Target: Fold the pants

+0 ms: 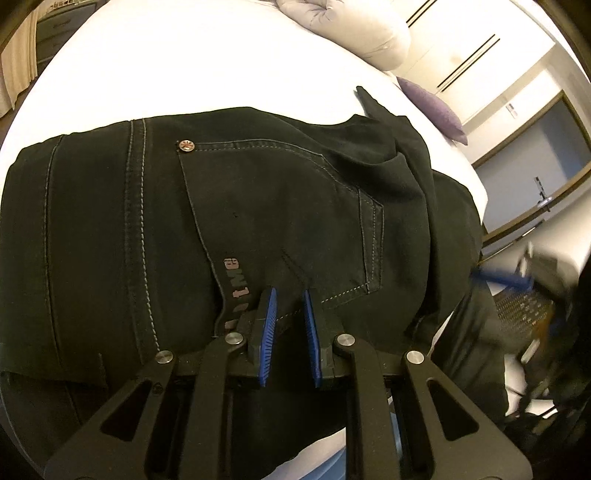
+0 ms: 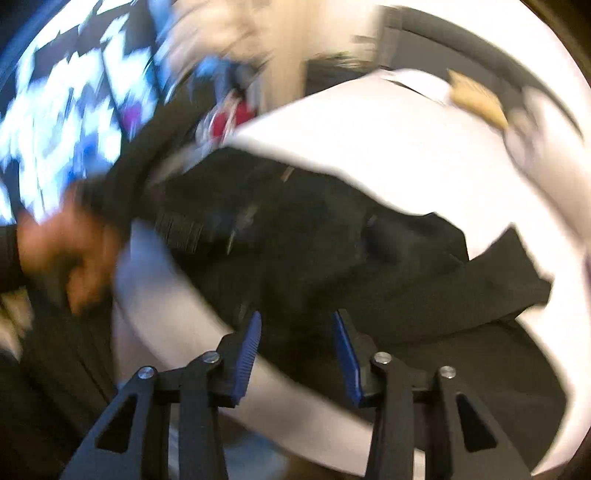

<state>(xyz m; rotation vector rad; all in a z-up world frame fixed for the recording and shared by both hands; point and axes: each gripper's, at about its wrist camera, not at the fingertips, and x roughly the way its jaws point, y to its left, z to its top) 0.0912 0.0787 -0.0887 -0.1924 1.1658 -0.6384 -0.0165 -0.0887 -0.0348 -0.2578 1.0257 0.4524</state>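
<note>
Black jeans [image 1: 258, 206] lie folded on the white bed [image 1: 184, 66], back pocket and a metal rivet up. My left gripper [image 1: 290, 295] hovers over the pocket's near edge, its blue pads a small gap apart and nothing between them. The right wrist view is motion-blurred: the black jeans [image 2: 295, 240] lie on the white bed [image 2: 388, 147], and my right gripper [image 2: 295, 317] is open above their near edge, empty. The right gripper also shows blurred at the left wrist view's right edge [image 1: 517, 284].
A white pillow [image 1: 351, 26] and a purple cushion [image 1: 436, 107] lie at the bed's far side. A drawer unit [image 1: 55, 29] stands beyond the bed at upper left. A person's hand [image 2: 62, 251] shows at left in the right wrist view.
</note>
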